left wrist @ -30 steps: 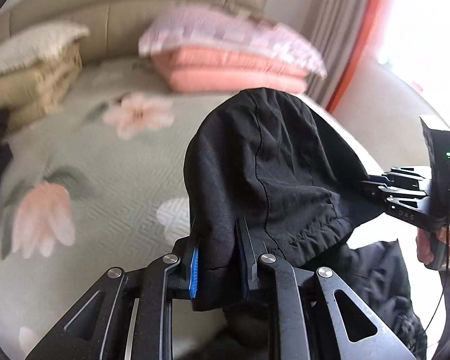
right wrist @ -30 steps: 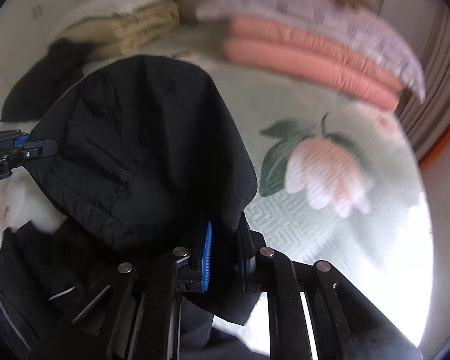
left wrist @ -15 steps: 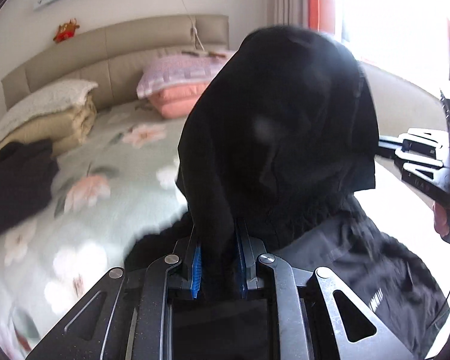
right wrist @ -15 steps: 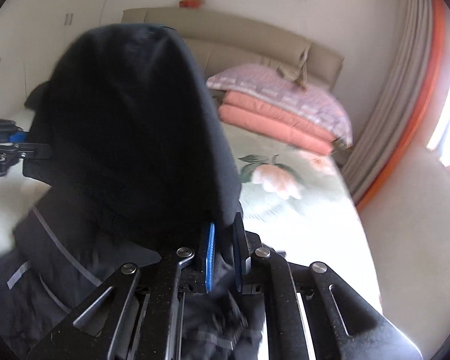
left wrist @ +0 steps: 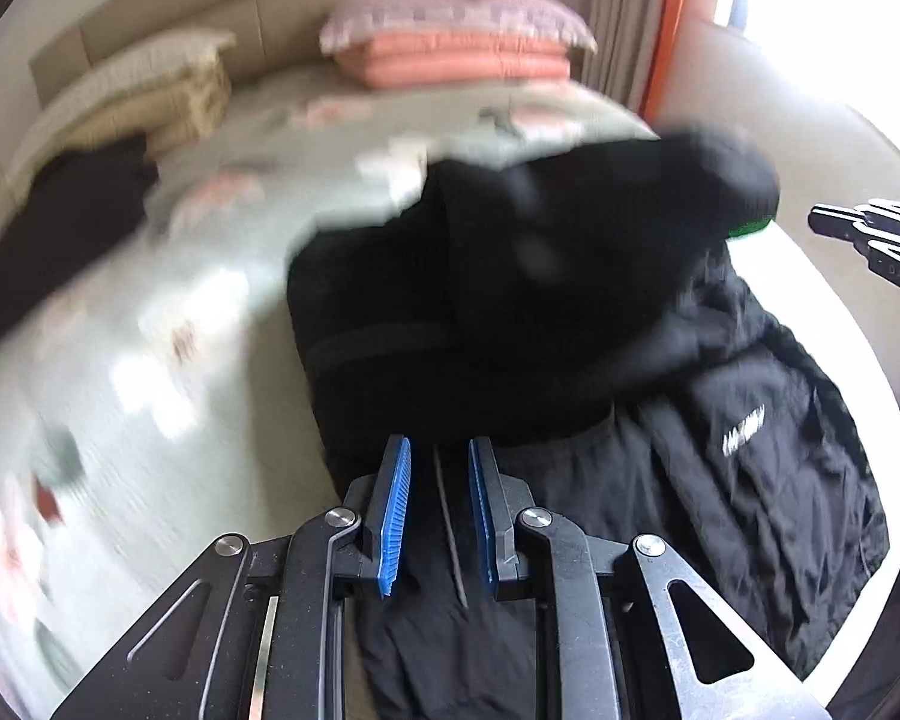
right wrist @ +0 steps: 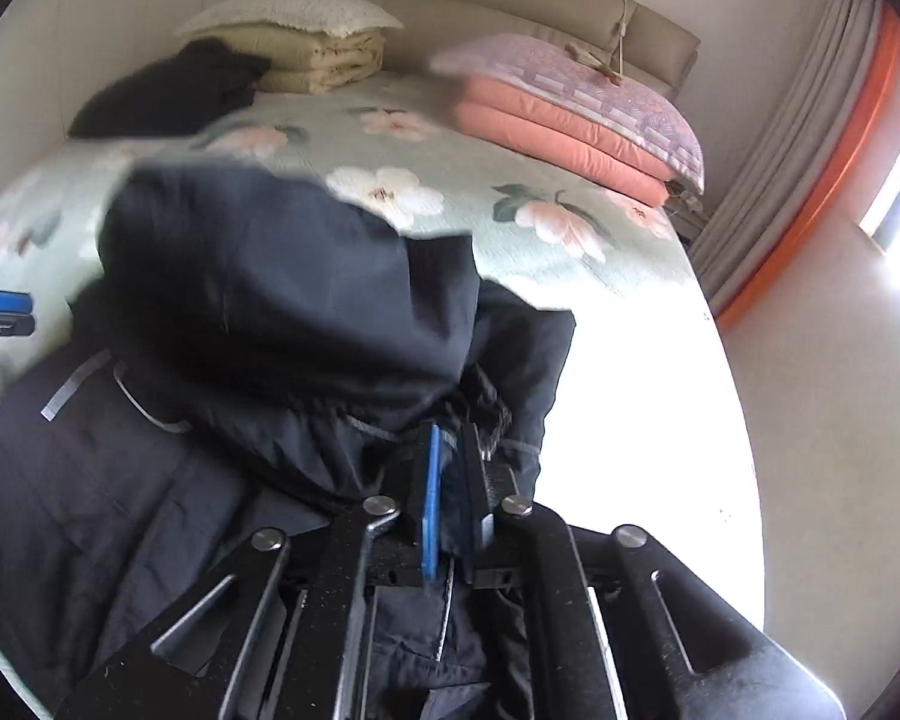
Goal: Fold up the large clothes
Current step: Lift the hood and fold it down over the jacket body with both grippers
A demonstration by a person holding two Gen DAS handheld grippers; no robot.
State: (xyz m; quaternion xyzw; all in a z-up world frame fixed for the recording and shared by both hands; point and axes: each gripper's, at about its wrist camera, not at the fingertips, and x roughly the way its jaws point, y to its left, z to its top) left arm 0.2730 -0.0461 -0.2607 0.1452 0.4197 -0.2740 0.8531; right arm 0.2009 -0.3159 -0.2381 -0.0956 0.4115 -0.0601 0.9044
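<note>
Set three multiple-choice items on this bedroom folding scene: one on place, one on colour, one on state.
1. The small black garment lies: A in a basket; B against the folded beige quilt; C on a chair.
2. The right gripper has pads coloured: A red; B yellow; C blue.
3. Its jaws stand: A nearly together; B wide apart; C out of view.

Answers: B, it rests by the quilt stack at the head of the bed; C, a blue strip shows on the pad; A, hardly any gap shows between them.
</note>
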